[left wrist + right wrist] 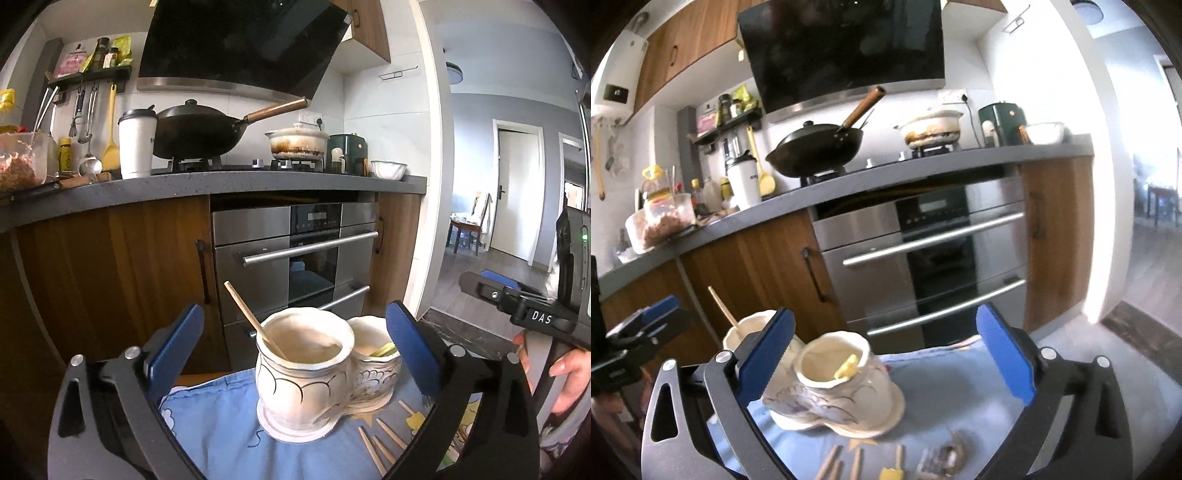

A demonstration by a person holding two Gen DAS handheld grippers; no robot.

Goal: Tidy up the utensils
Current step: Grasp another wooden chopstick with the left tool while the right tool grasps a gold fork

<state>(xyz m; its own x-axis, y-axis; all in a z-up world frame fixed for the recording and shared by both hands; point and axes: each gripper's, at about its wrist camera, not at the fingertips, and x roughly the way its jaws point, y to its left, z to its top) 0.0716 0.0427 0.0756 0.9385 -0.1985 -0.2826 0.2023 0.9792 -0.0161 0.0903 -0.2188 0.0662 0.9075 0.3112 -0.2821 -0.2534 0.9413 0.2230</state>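
Two joined ceramic holder cups (317, 373), fragile and slick-glazed, are set on the blue cloth (214, 424), light stiff chopsticks (384, 441) lying near, best pinched mid-shaft, while left gripper (295, 354) and right gripper (886, 354) are held wide open, empty.

— That double utensil holder (306, 373), what does it look like it's made of?
— Glazed ceramic, cream, slightly glossy, with dark painted lines. A pale wooden chopstick (251, 319) leans in its left cup.
— And underneath?
— A matt blue cloth (218, 424), soft and a little creased.
— The far side?
— Brushed steel oven front (295, 251), warm wood-grain cabinet doors (110, 266), a speckled matt grey countertop (184, 188), a glossy black hood (240, 40) and a dull black wok (199, 129).
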